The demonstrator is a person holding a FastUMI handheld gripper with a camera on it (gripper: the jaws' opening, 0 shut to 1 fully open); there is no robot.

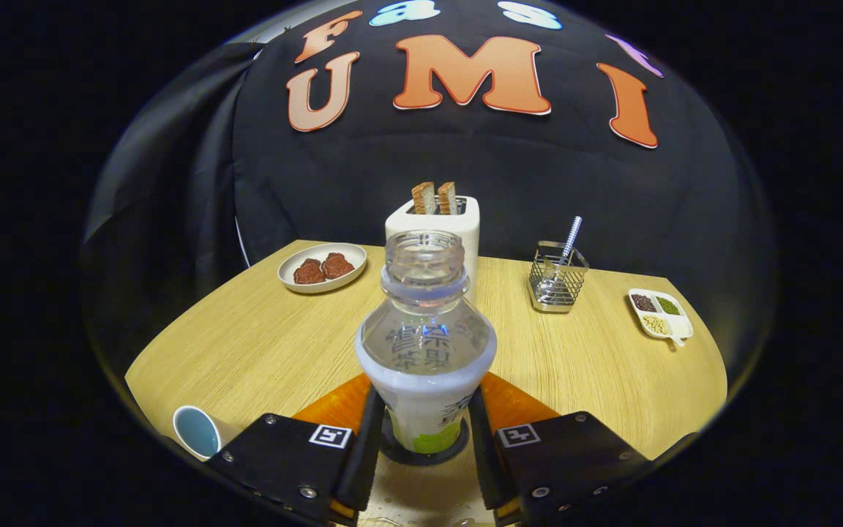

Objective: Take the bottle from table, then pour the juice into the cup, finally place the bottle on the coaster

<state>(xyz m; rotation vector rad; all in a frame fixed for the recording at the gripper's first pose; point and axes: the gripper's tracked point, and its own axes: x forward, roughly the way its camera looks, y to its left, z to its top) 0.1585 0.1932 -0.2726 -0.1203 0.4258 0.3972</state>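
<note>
Gripper point(421, 439) is pinching the uncapped bottle point(425, 344) between its fingers, the bottle's long axis upright, base sitting on the dark coaster point(421, 457). The cup point(197, 432) is lying at nine o'clock, beside the left finger, on the table point(260, 344).

Gripper point(421, 439) level, fingers point(363, 446) closed around bottle point(425, 344)
</note>
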